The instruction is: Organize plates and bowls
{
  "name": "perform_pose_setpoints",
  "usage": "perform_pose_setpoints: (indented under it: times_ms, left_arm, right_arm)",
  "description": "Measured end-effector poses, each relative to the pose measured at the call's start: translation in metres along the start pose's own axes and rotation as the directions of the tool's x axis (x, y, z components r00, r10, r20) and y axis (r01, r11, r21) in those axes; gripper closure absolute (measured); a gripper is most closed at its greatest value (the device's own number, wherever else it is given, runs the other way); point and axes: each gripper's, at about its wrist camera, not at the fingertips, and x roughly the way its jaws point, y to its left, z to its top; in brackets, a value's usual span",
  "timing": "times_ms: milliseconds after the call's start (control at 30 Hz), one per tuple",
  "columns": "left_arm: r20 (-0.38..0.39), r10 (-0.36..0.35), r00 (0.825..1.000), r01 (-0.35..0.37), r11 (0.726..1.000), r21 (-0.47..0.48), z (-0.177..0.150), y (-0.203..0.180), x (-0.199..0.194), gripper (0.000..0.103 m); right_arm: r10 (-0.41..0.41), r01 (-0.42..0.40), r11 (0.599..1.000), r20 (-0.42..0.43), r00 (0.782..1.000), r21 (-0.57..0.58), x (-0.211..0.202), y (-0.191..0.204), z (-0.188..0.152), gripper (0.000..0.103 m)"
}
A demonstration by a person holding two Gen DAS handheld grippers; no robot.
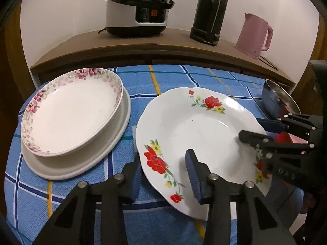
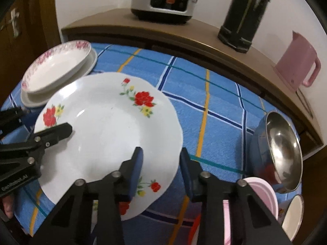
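Because the red-flowered plate (image 1: 196,134) is glazed ceramic, I judge it stiff, fairly heavy, slick and easy to chip, so the rim is the only sensible place to take it, one pad above and one below. It sits tilted near the middle of the desk (image 1: 173,77), its near rim looking raised off the blue checked cloth. My left claw (image 1: 163,175) straddles the near-left rim, one finger over the well and one outside; the jaws stand partly apart, and I cannot tell whether the pads actually press. My right claw (image 2: 161,167) straddles the near-right rim in the same way, partly apart, with contact equally unclear.

Towards the desk's far-left corner, one pink-flowered bowl (image 1: 71,112) rests on one plain white plate (image 1: 81,163). At the right edge one steel bowl (image 2: 282,151) leans on its side, with one pink dish (image 2: 263,196) and one white dish (image 2: 292,216) near it. Behind the desk, a shelf (image 1: 163,45) carries one rice cooker (image 1: 139,8), one dark flask (image 1: 210,12) and one pink kettle (image 1: 253,34).
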Motion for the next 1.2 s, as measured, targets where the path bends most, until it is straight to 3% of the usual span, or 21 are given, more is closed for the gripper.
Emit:
perform_pose_setpoints:
  times_ms: [233,567,867,1200]
  left_arm:
    - [0.051,0.033,0.998,-0.032,0.999,-0.023,0.0,0.004,-0.008,0.062]
    - [0.132,0.035,0.991,-0.033,0.999,-0.016,0.012,-0.008,-0.018,0.062]
    - [0.22,0.062,0.973,-0.048,0.996,-0.073,0.023,0.006,-0.031,0.062]
    - [0.252,0.097,0.963,-0.076,0.993,-0.093,0.032,0.02,-0.032,0.062]
  right_arm:
    - [0.035,-0.038,0.998,0.07,0.997,0.045,-0.009,-0.002,-0.001,0.075]
    - [0.003,-0.019,0.995,0.163,0.987,0.095,-0.031,-0.013,0.006,0.078]
    - [0.042,-0.062,0.995,0.226,0.973,0.083,-0.038,-0.003,0.012,0.078]
    - [0.048,-0.069,0.996,0.283,0.958,0.064,-0.044,0.007,0.021,0.078]
